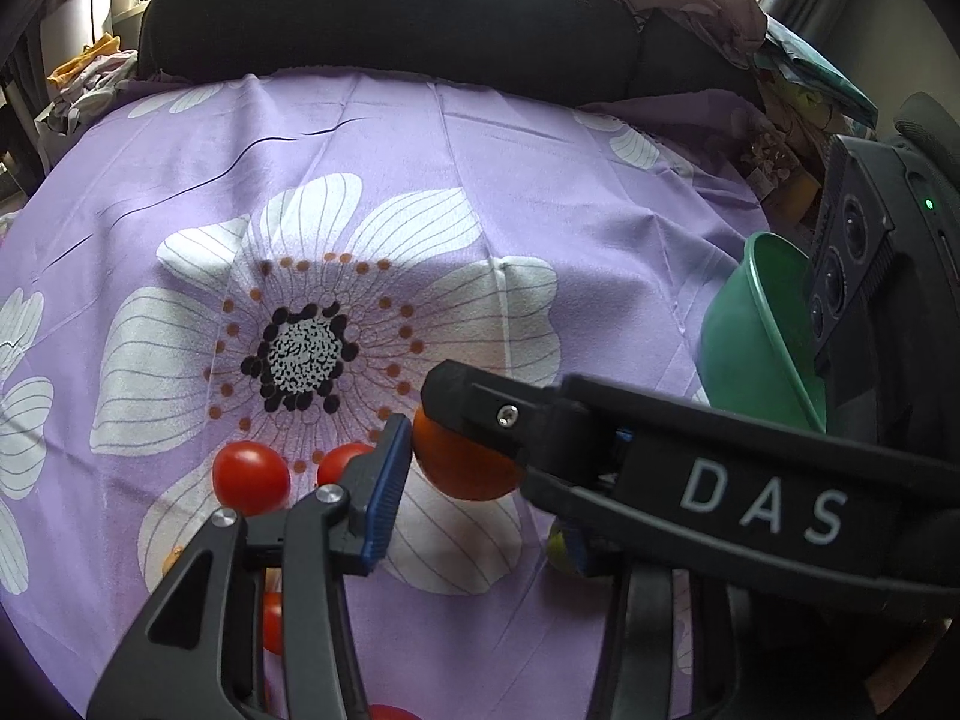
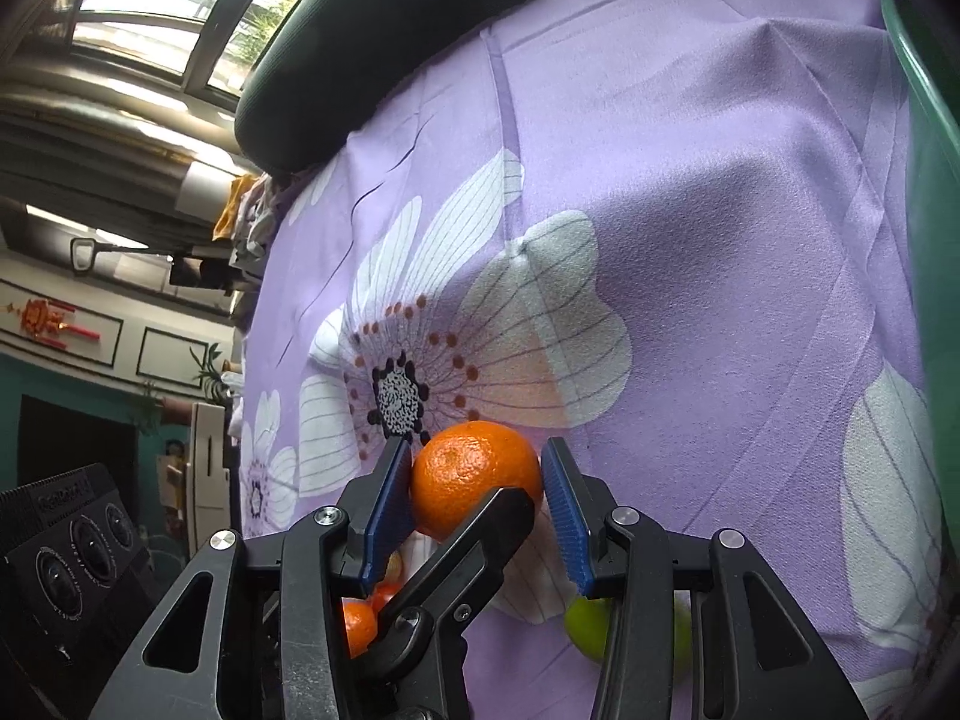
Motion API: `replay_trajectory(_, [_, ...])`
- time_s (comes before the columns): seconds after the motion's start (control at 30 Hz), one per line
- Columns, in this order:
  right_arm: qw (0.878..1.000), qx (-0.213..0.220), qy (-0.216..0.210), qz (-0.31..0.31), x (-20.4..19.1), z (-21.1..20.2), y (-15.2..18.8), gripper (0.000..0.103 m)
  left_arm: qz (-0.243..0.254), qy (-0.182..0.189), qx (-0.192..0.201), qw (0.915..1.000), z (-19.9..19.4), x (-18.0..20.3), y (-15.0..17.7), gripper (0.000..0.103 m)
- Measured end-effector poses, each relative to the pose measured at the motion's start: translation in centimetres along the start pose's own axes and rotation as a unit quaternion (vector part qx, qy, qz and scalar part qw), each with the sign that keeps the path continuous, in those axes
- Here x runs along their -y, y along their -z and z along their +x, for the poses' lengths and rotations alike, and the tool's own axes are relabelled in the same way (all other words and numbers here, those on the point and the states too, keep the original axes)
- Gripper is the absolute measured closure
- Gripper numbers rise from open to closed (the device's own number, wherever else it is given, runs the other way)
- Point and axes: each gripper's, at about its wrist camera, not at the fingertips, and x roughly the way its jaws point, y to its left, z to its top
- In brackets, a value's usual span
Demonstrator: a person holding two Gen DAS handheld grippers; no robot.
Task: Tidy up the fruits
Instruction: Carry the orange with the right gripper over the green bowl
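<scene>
An orange mandarin [image 2: 474, 477] sits between the blue pads of my right gripper [image 2: 477, 504]; the left pad touches it, the right pad stands a little off. In the left wrist view the same mandarin [image 1: 462, 468] lies beside my left gripper's blue pad [image 1: 384, 492], under the right gripper's black finger [image 1: 480, 414]. My left gripper's other finger is hidden. Red cherry tomatoes [image 1: 251, 477] lie on the purple flowered cloth [image 1: 420, 180] just left of the left gripper. A green bowl [image 1: 756, 330] stands at the right. A green fruit [image 2: 591, 627] lies under the right gripper.
A black padded chair back [image 1: 384, 18] borders the far edge of the cloth. Crumpled clothes and clutter [image 1: 720, 18] pile up at the far right. More small orange and red fruits [image 2: 360, 624] lie beneath the right gripper. The bowl's rim [image 2: 924, 120] shows at the right edge.
</scene>
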Motion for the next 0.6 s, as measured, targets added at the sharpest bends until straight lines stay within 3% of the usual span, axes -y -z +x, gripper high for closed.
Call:
replay_trajectory(0.4, [0.992, 0.118, 0.005, -0.035, -0.5, -8.7, 1.1, 0.056, 0.050, 0.048, 0.095, 0.9931, -4.3, 5.9, -0.2, 0.059])
replay_trajectory(0.6, [0.986, 0.163, 0.009, -0.020, 1.2, -12.3, 0.9, 0.056, 0.094, 0.070, 0.101, 0.9880, -4.4, 9.9, -1.0, 0.059])
